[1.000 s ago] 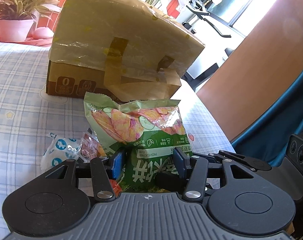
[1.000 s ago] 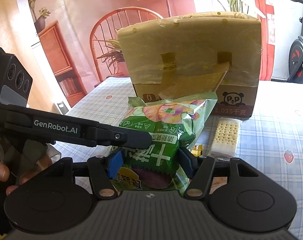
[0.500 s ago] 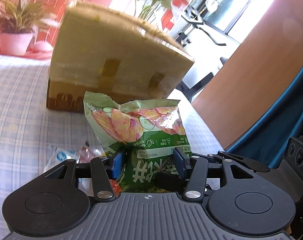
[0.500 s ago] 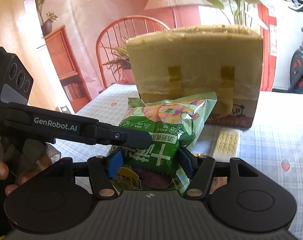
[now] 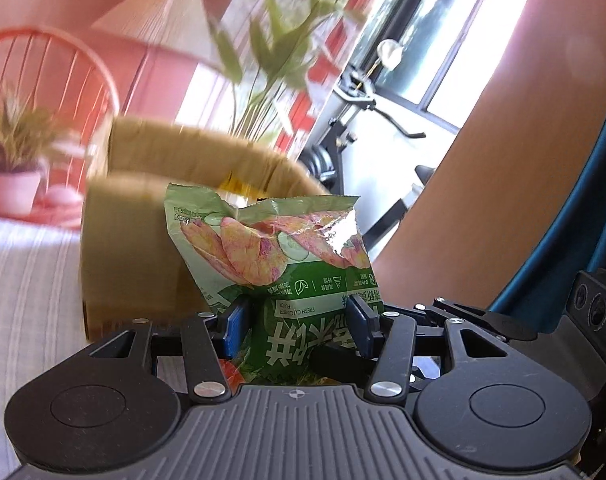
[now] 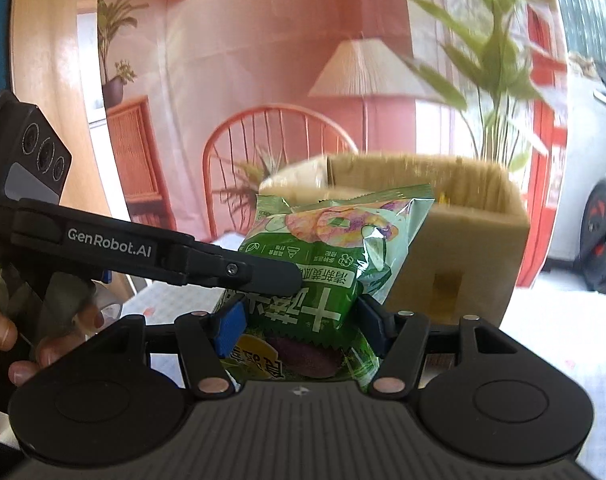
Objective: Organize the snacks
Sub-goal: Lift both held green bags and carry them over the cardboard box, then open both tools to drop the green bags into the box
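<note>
While both of us on this job have the green chip bag (image 5: 279,264) pinched, we carry it clear of the table, its crimped top edge pointing forward and slightly up. Our left gripper (image 5: 297,320) stands partly closed, blue pads pressing the lower band of the bag from either side. Our right gripper (image 6: 301,322) does the same, a little wider, squeezing the same bag (image 6: 335,256) across its printed middle. In the right wrist view the left gripper's black finger (image 6: 231,270) reaches in from the left and lies against the bag's near face, so the two grips sit close together on one end.

What matters for the next move, we judge, is the cardboard box (image 6: 455,224). It lies straight ahead of both claws and just beyond the bag, and its open top shows in the right wrist view slightly below the bag's upper edge. The bag's long axis runs away from us toward that opening. Neither hand looks clearly nearer; the box appears centred between them. We cannot see its inside well enough to tell what is already there.
</note>
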